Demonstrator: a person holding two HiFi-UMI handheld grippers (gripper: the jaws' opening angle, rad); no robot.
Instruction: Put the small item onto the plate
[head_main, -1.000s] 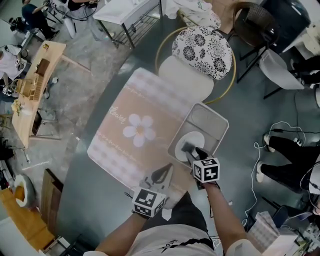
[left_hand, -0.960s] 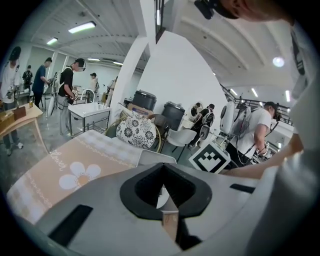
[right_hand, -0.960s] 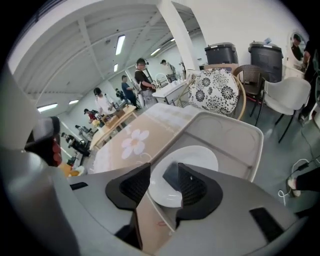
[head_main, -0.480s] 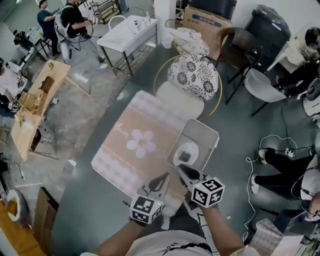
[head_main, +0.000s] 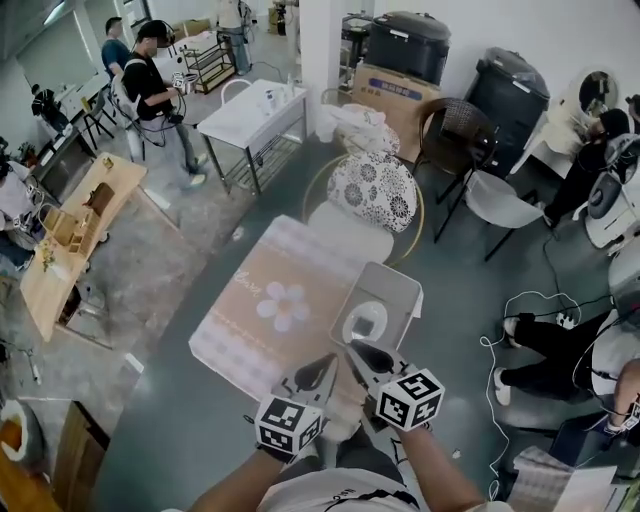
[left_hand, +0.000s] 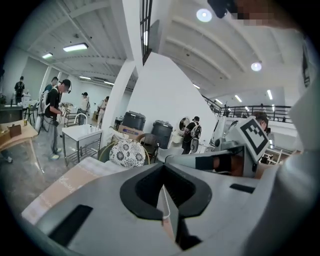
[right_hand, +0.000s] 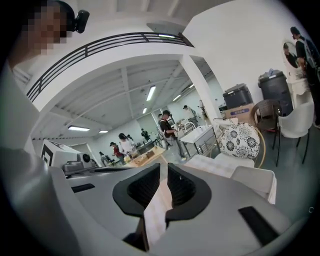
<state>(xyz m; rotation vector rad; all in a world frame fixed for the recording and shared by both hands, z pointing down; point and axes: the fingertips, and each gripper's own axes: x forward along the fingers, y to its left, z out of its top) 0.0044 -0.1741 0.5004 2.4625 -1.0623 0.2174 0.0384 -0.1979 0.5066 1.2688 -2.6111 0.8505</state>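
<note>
Rising off the plate (head_main: 349, 329), left gripper (head_main: 326, 362) is clenched, right gripper's (head_main: 357, 350) empty jaws just closing to a slit; small item (head_main: 368, 322) looks light, edge-pinchable.

Mid-frame, a peach tablecloth (head_main: 250, 322) is showing a white daisy and checked edges; the plate (head_main: 350, 326) is showing white; the cushion (head_main: 372, 190) above is showing black-and-white flowers.
</note>
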